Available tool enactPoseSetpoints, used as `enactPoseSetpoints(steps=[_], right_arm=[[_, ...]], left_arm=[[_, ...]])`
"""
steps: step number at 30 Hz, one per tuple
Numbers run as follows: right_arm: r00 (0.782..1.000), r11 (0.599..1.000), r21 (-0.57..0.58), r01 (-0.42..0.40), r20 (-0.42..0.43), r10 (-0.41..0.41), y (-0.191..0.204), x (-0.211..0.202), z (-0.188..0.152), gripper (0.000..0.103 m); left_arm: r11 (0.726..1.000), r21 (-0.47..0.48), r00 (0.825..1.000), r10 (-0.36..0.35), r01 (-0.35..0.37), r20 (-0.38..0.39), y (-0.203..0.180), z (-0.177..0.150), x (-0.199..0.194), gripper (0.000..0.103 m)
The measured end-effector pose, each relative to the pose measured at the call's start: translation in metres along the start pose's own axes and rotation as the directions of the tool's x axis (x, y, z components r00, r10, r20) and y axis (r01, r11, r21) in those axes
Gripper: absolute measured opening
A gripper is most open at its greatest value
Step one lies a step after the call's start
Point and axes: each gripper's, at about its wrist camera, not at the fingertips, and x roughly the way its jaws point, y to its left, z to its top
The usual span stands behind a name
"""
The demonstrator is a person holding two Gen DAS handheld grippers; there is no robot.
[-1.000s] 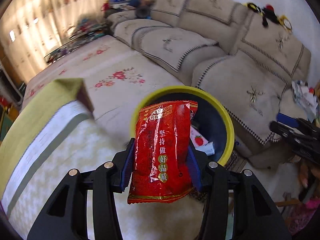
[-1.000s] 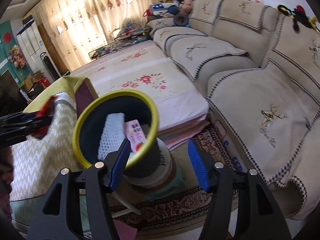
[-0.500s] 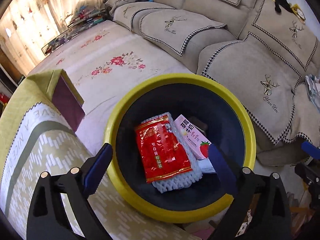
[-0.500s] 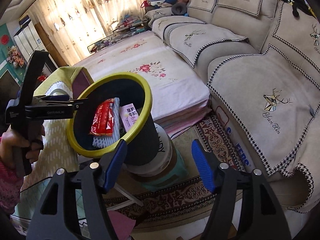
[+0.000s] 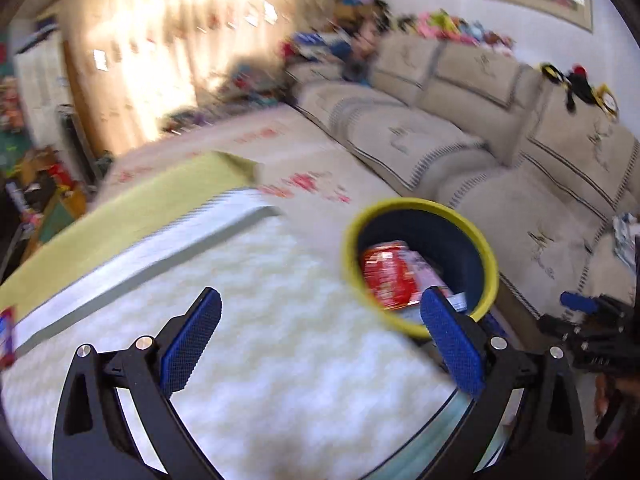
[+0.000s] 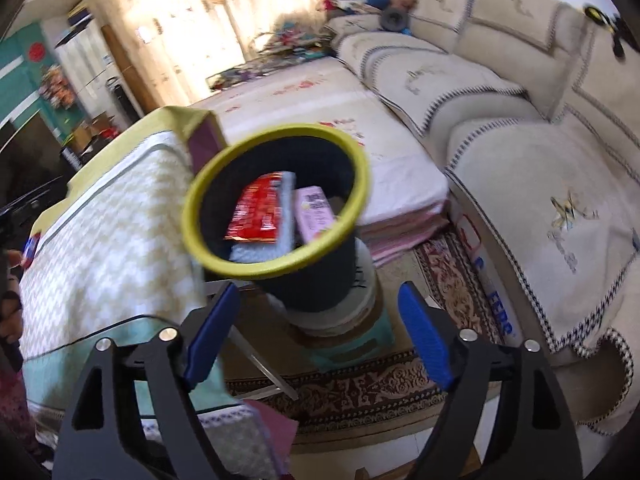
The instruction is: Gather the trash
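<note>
Beige sofa (image 6: 500,92): one, long, with embroidered cushions, behind everything else.
Worktop (image 5: 256,320): one, under a cream zigzag cloth with a green border; the bin stands just beside its edge.
Bin (image 6: 344,148): one, dark with a yellow rim, set on a white tub over a teal stand on the patterned rug.
Trash in bin: three pieces. One red wrapper (image 6: 256,212) lies on one white foam net (image 6: 286,216); one pink carton (image 6: 316,212) leans beside them.
Left hand-held gripper (image 5: 316,340): jaws opening, spread wide over the worktop, nothing between the blue pads, touching nothing.
Right hand-held gripper (image 6: 316,340): jaws opening, empty, spread below the bin and apart from it.
</note>
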Motion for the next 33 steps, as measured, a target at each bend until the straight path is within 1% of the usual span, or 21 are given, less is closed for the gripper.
enactPoseSetpoints(steps=[1, 3, 4, 6, 7, 9, 13, 14, 17, 20, 22, 25, 27, 28, 31, 33], right_arm=[[1.000, 1.000, -0.024, -0.007, 0.009, 0.008, 0.010, -0.004, -0.001, 0.084], [0.999, 0.997, -0.075, -0.030, 0.030, 0.033, 0.034, -0.012, -0.002, 0.087], [0.997, 0.993, -0.110, -0.052, 0.047, 0.057, 0.052, -0.018, -0.003, 0.091], [0.993, 0.985, -0.150, -0.084, 0.068, 0.095, 0.077, -0.027, -0.005, 0.093], [0.990, 0.980, -0.170, -0.100, 0.076, 0.115, 0.090, -0.031, -0.005, 0.094], [0.985, 0.969, -0.212, -0.129, 0.085, 0.150, 0.117, -0.039, -0.008, 0.096], [0.976, 0.948, -0.281, -0.149, 0.110, 0.186, 0.160, -0.056, -0.015, 0.096], [0.973, 0.941, -0.302, -0.154, 0.121, 0.199, 0.171, -0.063, -0.019, 0.096], [0.964, 0.926, -0.349, -0.144, 0.162, 0.211, 0.196, -0.084, -0.030, 0.096], [0.953, 0.926, -0.363, -0.104, 0.229, 0.197, 0.208, -0.107, -0.038, 0.096], [0.942, 0.927, -0.365, -0.088, 0.273, 0.197, 0.212, -0.123, -0.044, 0.096], [0.931, 0.931, -0.356, -0.080, 0.307, 0.197, 0.210, -0.140, -0.050, 0.096], [0.929, 0.937, -0.343, -0.059, 0.324, 0.177, 0.205, -0.145, -0.054, 0.096], [0.930, 0.939, -0.338, -0.054, 0.326, 0.171, 0.204, -0.147, -0.055, 0.096], [0.929, 0.944, -0.320, -0.078, 0.321, 0.186, 0.195, -0.152, -0.061, 0.096], [0.927, 0.949, -0.305, -0.080, 0.327, 0.183, 0.189, -0.154, -0.064, 0.096]], left_arm=[[0.999, -0.018, 0.999, 0.040, -0.039, 0.023, 0.015, -0.012, -0.020, 0.098], [0.994, -0.059, 0.994, 0.098, -0.095, 0.050, 0.039, -0.031, -0.051, 0.098], [0.987, -0.090, 0.988, 0.141, -0.135, 0.066, 0.056, -0.046, -0.073, 0.098], [0.974, -0.133, 0.979, 0.192, -0.181, 0.073, 0.078, -0.063, -0.099, 0.098], [0.964, -0.168, 0.972, 0.223, -0.208, 0.075, 0.092, -0.075, -0.116, 0.098], [0.944, -0.230, 0.963, 0.260, -0.236, 0.076, 0.115, -0.099, -0.146, 0.098], [0.911, -0.284, 0.943, 0.327, -0.300, 0.054, 0.142, -0.134, -0.186, 0.098], [0.902, -0.305, 0.939, 0.338, -0.306, 0.059, 0.149, -0.143, -0.199, 0.098], [0.884, -0.348, 0.927, 0.364, -0.312, 0.093, 0.155, -0.160, -0.226, 0.098], [0.877, -0.358, 0.916, 0.383, -0.320, 0.117, 0.152, -0.168, -0.245, 0.098], [0.879, -0.359, 0.915, 0.381, -0.314, 0.132, 0.145, -0.172, -0.255, 0.098], [0.876, -0.366, 0.909, 0.388, -0.314, 0.150, 0.135, -0.180, -0.270, 0.098], [0.877, -0.372, 0.908, 0.385, -0.304, 0.165, 0.130, -0.186, -0.279, 0.098], [0.874, -0.377, 0.905, 0.390, -0.306, 0.171, 0.127, -0.189, -0.286, 0.098], [0.866, -0.377, 0.891, 0.417, -0.329, 0.181, 0.119, -0.192, -0.298, 0.098], [0.860, -0.391, 0.888, 0.421, -0.327, 0.184, 0.117, -0.195, -0.303, 0.098]])
